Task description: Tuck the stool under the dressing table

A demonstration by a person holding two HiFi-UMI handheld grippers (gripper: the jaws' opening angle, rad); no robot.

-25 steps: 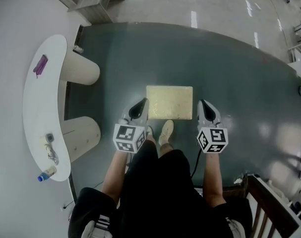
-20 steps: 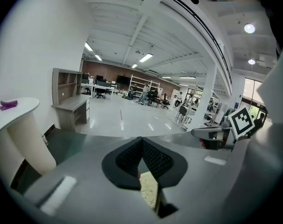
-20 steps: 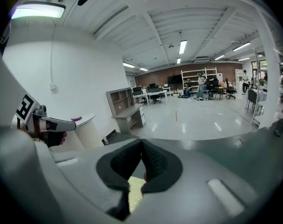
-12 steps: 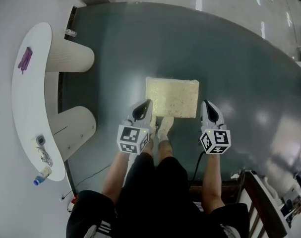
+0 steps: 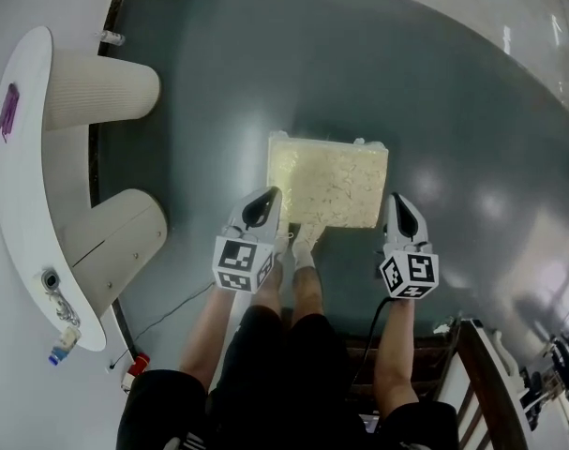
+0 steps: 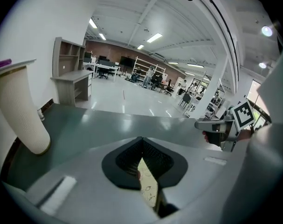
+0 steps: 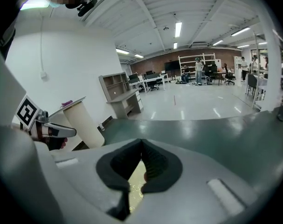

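Both claws are fully shut w/ nothing in them. Left gripper (image 5: 263,201) sits just beside the near-left corner of the stool (image 5: 328,184), right gripper (image 5: 397,204) just beside its near-right corner; can't tell if either touches it. Stool: pale yellow rectangular seat, speckled top, on the dark green floor mat (image 5: 378,73), well apart from the dressing table (image 5: 17,186) at left. Table: curved white top on ribbed cream cylinder legs (image 5: 101,90).
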